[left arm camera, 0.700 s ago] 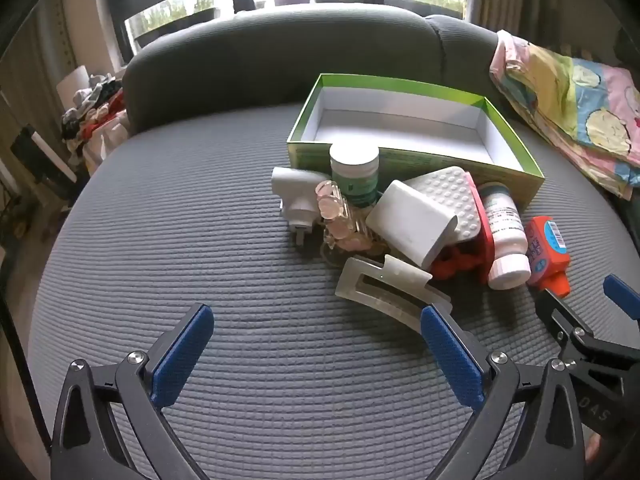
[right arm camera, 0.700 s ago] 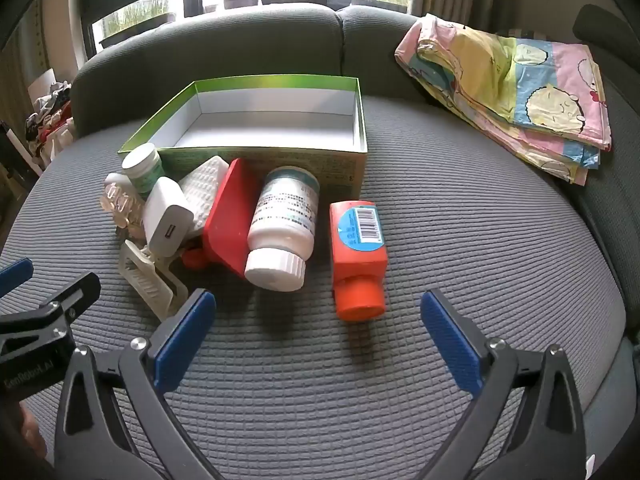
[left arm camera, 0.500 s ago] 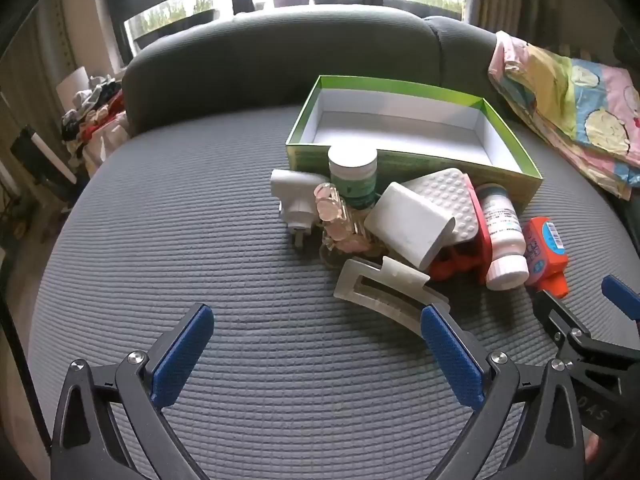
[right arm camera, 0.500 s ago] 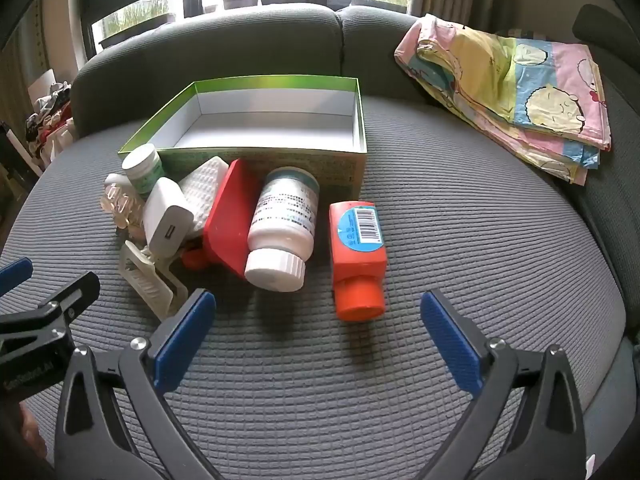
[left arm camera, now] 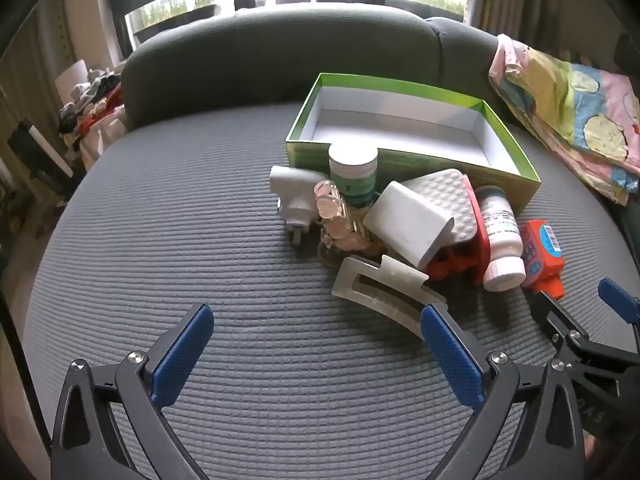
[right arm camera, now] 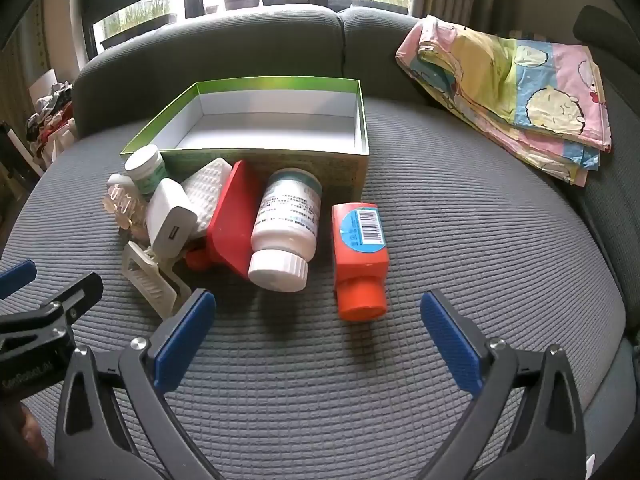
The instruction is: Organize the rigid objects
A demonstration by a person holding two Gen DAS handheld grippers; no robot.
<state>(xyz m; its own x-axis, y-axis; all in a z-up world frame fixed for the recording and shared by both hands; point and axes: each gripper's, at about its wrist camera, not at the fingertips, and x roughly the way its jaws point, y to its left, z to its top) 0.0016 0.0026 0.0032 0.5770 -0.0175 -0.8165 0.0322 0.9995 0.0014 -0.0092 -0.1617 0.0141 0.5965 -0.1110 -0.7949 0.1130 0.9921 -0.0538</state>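
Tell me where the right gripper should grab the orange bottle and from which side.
Probably grip the orange bottle across its flat-sided body, just behind the cap, coming from above. It lies flat on the cushion with its cap toward the right gripper, whose jaws are open. Its right side is free; the white pill bottle lies close on its left.

Orange bottle [right arm camera: 361, 257], lying ahead of the right gripper [right arm camera: 316, 338]: round blue label with a barcode, digits too small to read. White pill bottle [right arm camera: 287, 226], just left of it: lines of print, illegible. Left gripper [right arm camera: 48, 304], seen at that claw's left: partial white lettering, unclear.
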